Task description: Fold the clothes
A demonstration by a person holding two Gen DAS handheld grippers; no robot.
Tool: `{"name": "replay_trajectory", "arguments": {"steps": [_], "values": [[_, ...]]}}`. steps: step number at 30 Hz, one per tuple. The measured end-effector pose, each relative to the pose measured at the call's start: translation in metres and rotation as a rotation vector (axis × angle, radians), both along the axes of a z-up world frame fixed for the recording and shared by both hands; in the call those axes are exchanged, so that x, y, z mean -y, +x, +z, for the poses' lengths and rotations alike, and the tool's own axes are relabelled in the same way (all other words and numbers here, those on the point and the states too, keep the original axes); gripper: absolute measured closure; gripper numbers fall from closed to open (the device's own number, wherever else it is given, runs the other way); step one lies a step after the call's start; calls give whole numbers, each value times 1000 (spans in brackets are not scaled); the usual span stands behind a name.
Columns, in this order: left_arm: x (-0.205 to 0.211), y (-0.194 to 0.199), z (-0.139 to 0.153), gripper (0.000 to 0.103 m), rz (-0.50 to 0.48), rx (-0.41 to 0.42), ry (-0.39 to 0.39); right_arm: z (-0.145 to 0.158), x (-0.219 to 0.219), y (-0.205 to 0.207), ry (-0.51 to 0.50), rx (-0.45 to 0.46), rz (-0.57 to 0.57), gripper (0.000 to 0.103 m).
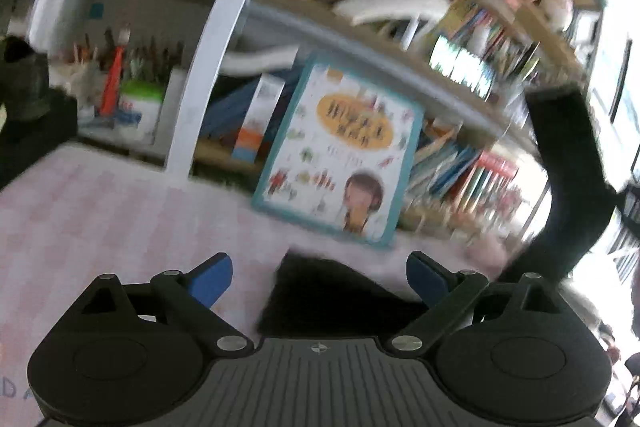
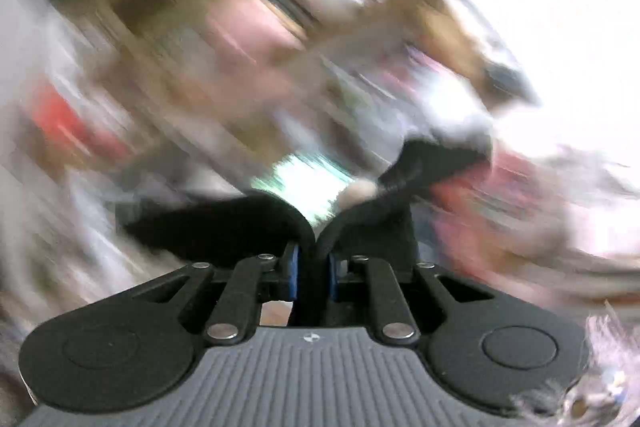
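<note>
Bookshelves (image 1: 360, 39): fill the back of the left wrist view, crammed with books, toys and boxes; blurred.
Pink cloth (image 1: 100, 219): checked, covers the surface below the shelves and runs under the left gripper.
Black garment (image 1: 332, 291): one part lies on the pink cloth between the spread fingers of the left gripper, pads not pressing it; a long strip of it (image 1: 572, 179) rises at the right edge of that view.
Picture book (image 1: 340, 151): leans upright against the shelf, teal border, cartoon child on the cover.
White post (image 1: 224, 27): curves up from the cloth past the shelves.
Left gripper (image 1: 320, 279): released, blue pads wide apart, pointing slightly down.
Right gripper (image 2: 314, 267): clenched on the black garment (image 2: 240, 223), fabric bunched out on both sides of the blue pads.
Right view background: smeared by motion, nothing readable.
</note>
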State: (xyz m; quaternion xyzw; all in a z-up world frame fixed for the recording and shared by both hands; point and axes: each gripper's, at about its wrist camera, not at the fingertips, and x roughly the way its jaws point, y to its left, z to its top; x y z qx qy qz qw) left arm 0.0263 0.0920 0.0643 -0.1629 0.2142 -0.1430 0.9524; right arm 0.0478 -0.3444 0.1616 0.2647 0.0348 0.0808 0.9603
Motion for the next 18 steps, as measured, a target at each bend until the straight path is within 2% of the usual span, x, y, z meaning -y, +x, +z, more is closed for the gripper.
{"name": "replay_trajectory", "arguments": {"steps": [4,5,8,13,15,16,17,18], "values": [[5,18,-21,7,-21,-103,32,-87,28,4,7,-369,-125,89],[7,23,-26,7,-33,-122,25,-103,31,3,13,-425,-138,89],[14,40,-41,8,-45,-198,10,-124,26,-5,10,-468,-122,89],[25,61,-60,13,-49,-256,13,-124,7,-9,-104,-457,-112,77],[26,68,-63,26,-66,-261,-35,-126,6,-13,-104,-463,-110,77],[26,70,-64,38,-71,-272,-65,-128,6,-14,-101,-467,-109,77],[25,73,-66,56,-77,-282,-95,-130,8,-15,-94,-473,-108,77],[23,74,-68,65,-87,-292,-125,-132,9,-16,-88,-479,-106,77]]}}
